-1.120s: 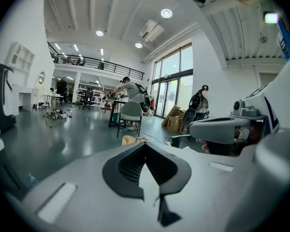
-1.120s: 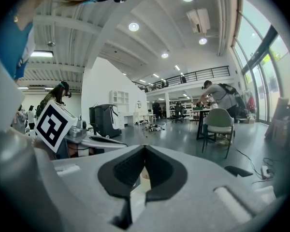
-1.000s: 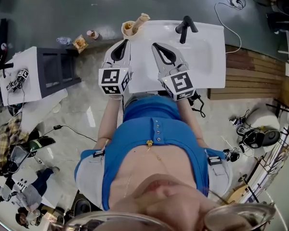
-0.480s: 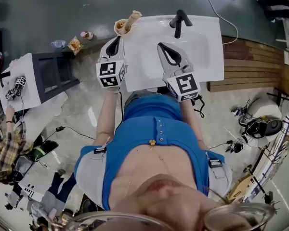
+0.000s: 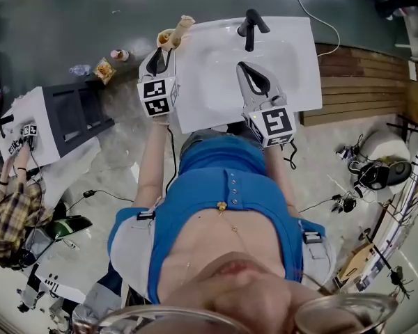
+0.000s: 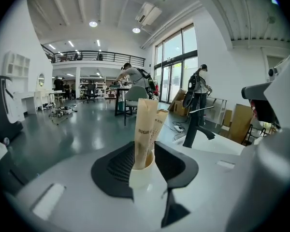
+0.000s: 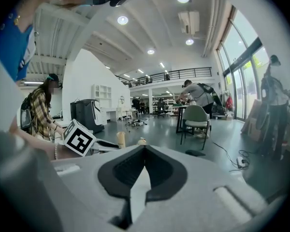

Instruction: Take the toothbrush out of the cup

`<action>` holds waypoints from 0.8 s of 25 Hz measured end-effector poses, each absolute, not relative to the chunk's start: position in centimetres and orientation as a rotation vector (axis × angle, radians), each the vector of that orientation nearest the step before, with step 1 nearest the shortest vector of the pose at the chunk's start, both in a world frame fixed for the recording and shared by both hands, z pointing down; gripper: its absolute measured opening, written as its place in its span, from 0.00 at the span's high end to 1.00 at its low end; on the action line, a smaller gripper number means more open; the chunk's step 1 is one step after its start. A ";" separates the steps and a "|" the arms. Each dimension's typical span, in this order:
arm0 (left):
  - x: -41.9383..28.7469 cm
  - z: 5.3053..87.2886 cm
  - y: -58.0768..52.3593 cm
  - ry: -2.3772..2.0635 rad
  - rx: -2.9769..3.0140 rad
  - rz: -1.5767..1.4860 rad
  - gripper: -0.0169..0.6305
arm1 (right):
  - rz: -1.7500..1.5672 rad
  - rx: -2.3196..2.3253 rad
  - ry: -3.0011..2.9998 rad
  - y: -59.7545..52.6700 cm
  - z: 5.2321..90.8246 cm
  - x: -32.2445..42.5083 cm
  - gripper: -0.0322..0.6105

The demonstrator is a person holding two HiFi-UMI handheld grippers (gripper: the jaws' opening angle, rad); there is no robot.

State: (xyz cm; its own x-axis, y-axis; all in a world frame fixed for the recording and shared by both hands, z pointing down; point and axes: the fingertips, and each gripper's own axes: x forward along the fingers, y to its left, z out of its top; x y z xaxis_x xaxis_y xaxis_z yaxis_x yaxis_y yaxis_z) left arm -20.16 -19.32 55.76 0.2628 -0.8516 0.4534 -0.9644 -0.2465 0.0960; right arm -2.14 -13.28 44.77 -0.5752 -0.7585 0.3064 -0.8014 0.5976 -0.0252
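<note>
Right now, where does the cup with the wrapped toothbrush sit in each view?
Head view: cup near the top, left of centre, at the tip of the left hand-held gripper.
Left gripper view: cup at centre, between the spread jaws.
Right gripper view: probably the small tan shape left of centre; too small to confirm.
Shared landmark: black faucet, right of the cup in the head and left gripper views.

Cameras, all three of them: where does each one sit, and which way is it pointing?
Head view: on the person's head, facing steeply down at the sink; shows the blue shirt, left tool and right tool.
Left gripper view: on the left tool, looking along its open jaws at the cup holding the toothbrush; only its own jaws show.
Right gripper view: on the right tool, looking along its shut jaws across the hall; shirt and the left tool's cube show at left.
Shared: head and left gripper views both show cup, toothbrush and faucet.
</note>
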 end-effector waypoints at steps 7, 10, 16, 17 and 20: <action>-20.4 56.5 -19.9 -1.693 2.175 0.448 0.86 | 0.252 1.326 -2.529 -13.4 45.1 -0.3 0.95; -20.7 56.0 -19.8 -1.713 2.179 0.438 0.89 | 0.256 1.331 -2.528 -13.6 45.2 0.1 0.95; -20.9 53.7 -19.4 -1.731 2.199 0.394 0.89 | 0.253 1.321 -2.546 -14.0 45.1 0.3 0.95; -20.9 53.3 -19.4 -1.733 2.201 0.385 0.90 | 0.254 1.319 -2.550 -14.1 45.1 0.3 0.95; -21.1 52.0 -19.1 -1.740 2.204 0.351 0.90 | 0.256 1.312 -2.562 -14.3 44.9 0.3 0.95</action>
